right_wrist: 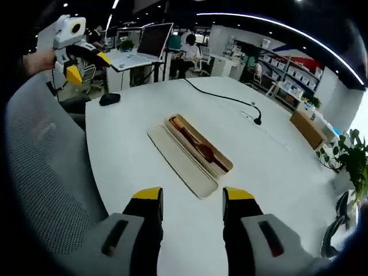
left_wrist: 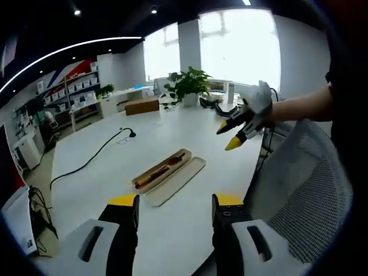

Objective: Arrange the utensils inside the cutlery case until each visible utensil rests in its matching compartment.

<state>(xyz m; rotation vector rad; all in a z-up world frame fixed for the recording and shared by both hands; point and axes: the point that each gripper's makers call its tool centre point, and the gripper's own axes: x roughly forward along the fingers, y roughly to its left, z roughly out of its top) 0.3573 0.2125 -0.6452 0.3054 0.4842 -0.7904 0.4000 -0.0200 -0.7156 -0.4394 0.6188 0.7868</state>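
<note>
- Left gripper view is showing the left gripper (left_wrist: 175,208) hovering with jaws apart and empty, above the near edge of the round white bench (left_wrist: 103,172).
- Ahead of it, the long beige cutlery case (left_wrist: 163,168) is lying open on the bench, its long axis running diagonally away, with the flat beige lid (left_wrist: 177,181) just beside it.
- Brown wooden utensils (right_wrist: 198,146), possibly a spoon and chopsticks, are lying inside.
- Right gripper (right_wrist: 192,206) is also hanging parted and empty; the case looks comparably near to both.

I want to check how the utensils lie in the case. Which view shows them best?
The right gripper view: the wooden utensils lie nearer and seen from above in the open case. In the left gripper view they are smaller and foreshortened.
</note>
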